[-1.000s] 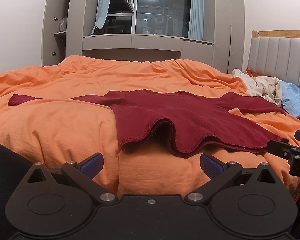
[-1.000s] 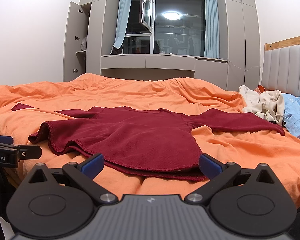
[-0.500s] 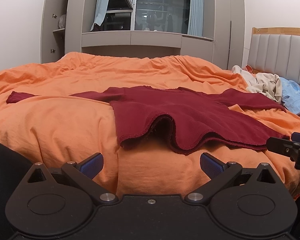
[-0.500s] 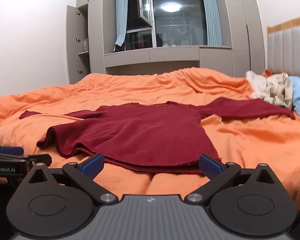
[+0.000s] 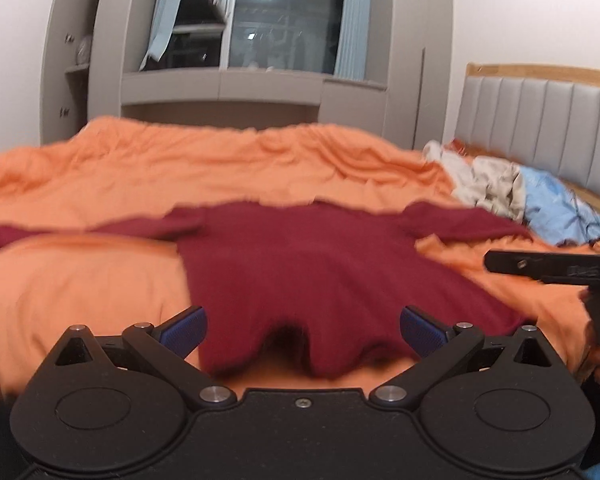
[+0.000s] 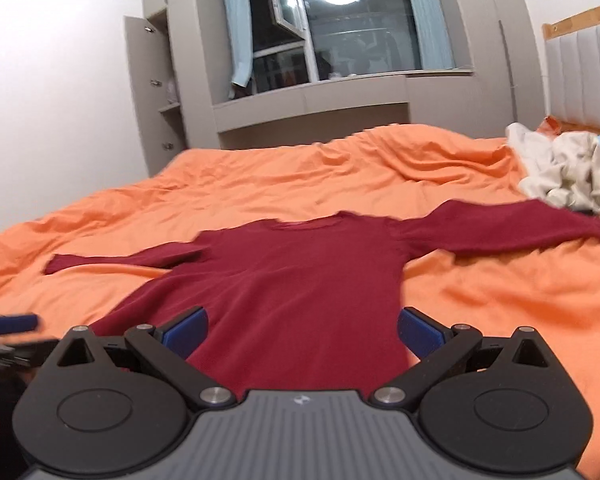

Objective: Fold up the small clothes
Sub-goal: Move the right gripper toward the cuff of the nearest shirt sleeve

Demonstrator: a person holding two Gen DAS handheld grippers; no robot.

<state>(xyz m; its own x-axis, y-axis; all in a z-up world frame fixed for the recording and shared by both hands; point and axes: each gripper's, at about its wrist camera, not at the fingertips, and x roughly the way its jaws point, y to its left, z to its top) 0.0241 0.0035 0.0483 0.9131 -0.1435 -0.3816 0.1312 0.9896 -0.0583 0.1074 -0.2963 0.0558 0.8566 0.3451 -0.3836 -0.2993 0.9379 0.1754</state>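
Maroon top [image 6: 300, 280] lies face up on the orange duvet [image 6: 260, 188], long sleeves spread to either side and hem toward the cameras, laid out so the fold can start from the bottom edge. Its hem ripples into a raised wave in the left wrist view rather than lying flat. Left gripper [image 5: 300, 334] sits low at that hem, jaws spread wide and empty; right gripper [image 6: 302, 330] hangs over the lower body of the top, equally spread, gripping nothing. Both look poised to take the hem corners. Cream clothes [image 6: 560, 172] and a blue garment [image 5: 560, 208] lie heaped near the padded headboard [image 5: 540, 120], well apart. No basket or bin is visible.
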